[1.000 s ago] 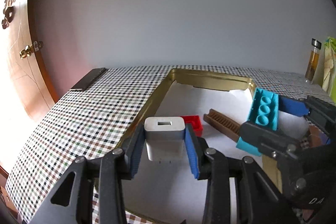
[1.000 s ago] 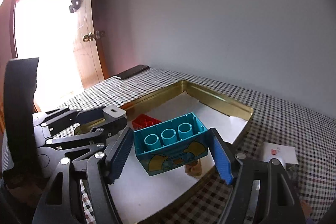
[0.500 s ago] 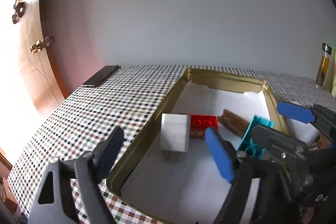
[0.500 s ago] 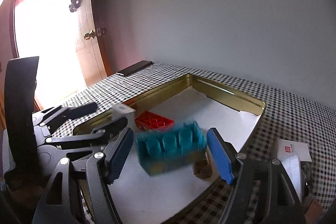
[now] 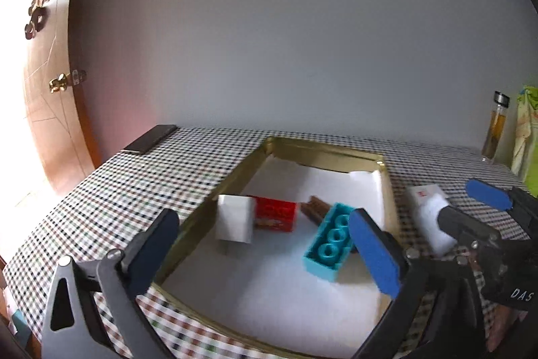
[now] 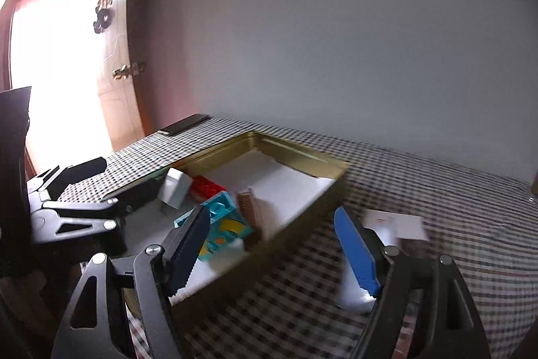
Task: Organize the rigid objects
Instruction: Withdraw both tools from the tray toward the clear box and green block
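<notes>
A gold tin tray lined with white paper holds a white charger plug, a red brick, a brown comb and a teal brick. My left gripper is open and empty, held above the tray's near end. In the right wrist view the tray holds the charger, the red brick, the teal brick and the comb. My right gripper is open and empty over the tray's right rim.
The tray sits on a checked tablecloth. A black phone lies at the far left corner. A white box lies right of the tray, also in the right wrist view. A glass bottle stands at the far right.
Both grippers opened and let go: the charger and the teal brick now rest in the tray. Both grippers have pulled back, the right one shifting right over the rim.
</notes>
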Tool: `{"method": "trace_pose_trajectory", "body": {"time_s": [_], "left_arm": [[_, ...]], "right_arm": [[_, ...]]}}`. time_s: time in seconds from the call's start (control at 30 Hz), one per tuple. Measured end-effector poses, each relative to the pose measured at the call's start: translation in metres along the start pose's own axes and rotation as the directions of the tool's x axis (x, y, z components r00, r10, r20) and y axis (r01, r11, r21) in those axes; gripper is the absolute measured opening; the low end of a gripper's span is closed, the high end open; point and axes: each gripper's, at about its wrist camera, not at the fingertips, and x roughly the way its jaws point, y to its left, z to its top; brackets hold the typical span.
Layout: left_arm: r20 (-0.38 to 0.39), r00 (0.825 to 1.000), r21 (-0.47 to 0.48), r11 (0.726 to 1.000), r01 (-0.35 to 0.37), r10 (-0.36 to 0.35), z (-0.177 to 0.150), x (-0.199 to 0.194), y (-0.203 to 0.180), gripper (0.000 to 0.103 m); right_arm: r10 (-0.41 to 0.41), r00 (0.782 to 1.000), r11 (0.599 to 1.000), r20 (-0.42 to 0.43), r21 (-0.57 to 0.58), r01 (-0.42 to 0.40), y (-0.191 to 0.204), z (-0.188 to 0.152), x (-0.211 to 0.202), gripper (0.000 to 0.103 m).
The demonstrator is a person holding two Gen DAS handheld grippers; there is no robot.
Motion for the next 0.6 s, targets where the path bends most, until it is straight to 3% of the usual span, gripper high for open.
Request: {"method": "trace_pose_trajectory", "body": {"time_s": [0.3,0.6], "left_arm": [[-0.009,0.994,0.094,0.989,0.113,-0.113,-0.006,-0.016,-0.071,0.102],[-0.1,0.976,0.188,0.96,0.209,-0.193,-0.017,-0.003,-0.142,0.102]], "right_arm": [[-0.18,0.982,0.982,0.062,0.066,0.176,-0.062,-0.024,-0.06,0.079],[-0.3,0.952,0.938,0.061,0.204,0.282,-0.113,-0.051,-0.088,0.082]]}}
